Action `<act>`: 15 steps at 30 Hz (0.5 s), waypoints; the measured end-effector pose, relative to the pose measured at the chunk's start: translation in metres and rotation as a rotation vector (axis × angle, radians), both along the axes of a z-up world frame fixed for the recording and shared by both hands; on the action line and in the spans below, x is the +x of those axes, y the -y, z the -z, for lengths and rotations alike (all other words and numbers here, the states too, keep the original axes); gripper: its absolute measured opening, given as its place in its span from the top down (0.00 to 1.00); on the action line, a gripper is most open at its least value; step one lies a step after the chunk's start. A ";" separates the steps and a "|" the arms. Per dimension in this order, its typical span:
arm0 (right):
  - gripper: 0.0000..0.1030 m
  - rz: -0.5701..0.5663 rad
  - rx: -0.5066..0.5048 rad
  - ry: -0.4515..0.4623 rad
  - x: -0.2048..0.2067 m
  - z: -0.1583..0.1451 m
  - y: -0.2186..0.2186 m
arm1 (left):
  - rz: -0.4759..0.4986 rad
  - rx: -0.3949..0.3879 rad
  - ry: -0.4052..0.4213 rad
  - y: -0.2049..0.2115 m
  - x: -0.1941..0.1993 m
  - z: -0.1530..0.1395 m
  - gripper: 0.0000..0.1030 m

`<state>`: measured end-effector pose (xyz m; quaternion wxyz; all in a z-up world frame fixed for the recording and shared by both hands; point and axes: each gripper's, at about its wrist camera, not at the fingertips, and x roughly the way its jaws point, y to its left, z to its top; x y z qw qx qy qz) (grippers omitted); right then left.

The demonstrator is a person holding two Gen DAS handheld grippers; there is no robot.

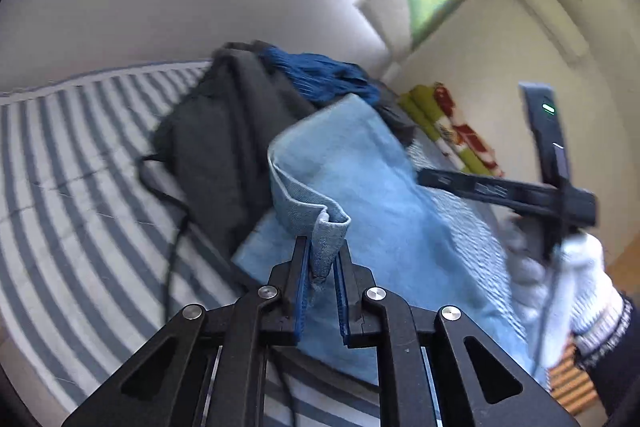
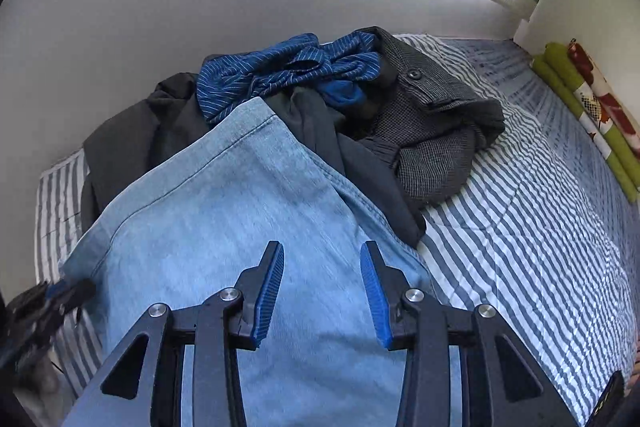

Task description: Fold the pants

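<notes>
The light blue denim pants (image 2: 224, 227) lie on the striped bed, their far end resting against a pile of clothes. My left gripper (image 1: 322, 247) is shut on a folded edge of the denim (image 1: 328, 235) and holds it raised off the bed. In the right wrist view the left gripper (image 2: 52, 297) shows at the pants' left edge. My right gripper (image 2: 322, 247) is open just above the middle of the denim, with nothing between its blue pads. A white-gloved hand (image 1: 560, 287) holds it at the right of the left wrist view.
A heap with dark grey trousers (image 2: 132, 143), a blue striped garment (image 2: 280, 71) and a grey tweed piece (image 2: 436, 123) sits at the back by the wall. The striped sheet (image 2: 520, 219) stretches right. A green and red folded blanket (image 2: 592, 111) lines the right wall. A black cord (image 1: 172, 227) trails on the bed.
</notes>
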<state>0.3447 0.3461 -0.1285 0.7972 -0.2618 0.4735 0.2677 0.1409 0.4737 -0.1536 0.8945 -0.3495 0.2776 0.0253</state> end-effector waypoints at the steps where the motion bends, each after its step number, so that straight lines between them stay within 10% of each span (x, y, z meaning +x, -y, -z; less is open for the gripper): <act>1: 0.65 -0.003 -0.007 0.005 0.002 0.002 -0.004 | 0.028 -0.002 0.009 0.004 0.003 0.000 0.88; 15: 0.57 -0.004 0.017 -0.022 0.033 0.012 -0.022 | 0.020 -0.028 -0.018 0.002 -0.005 0.007 0.85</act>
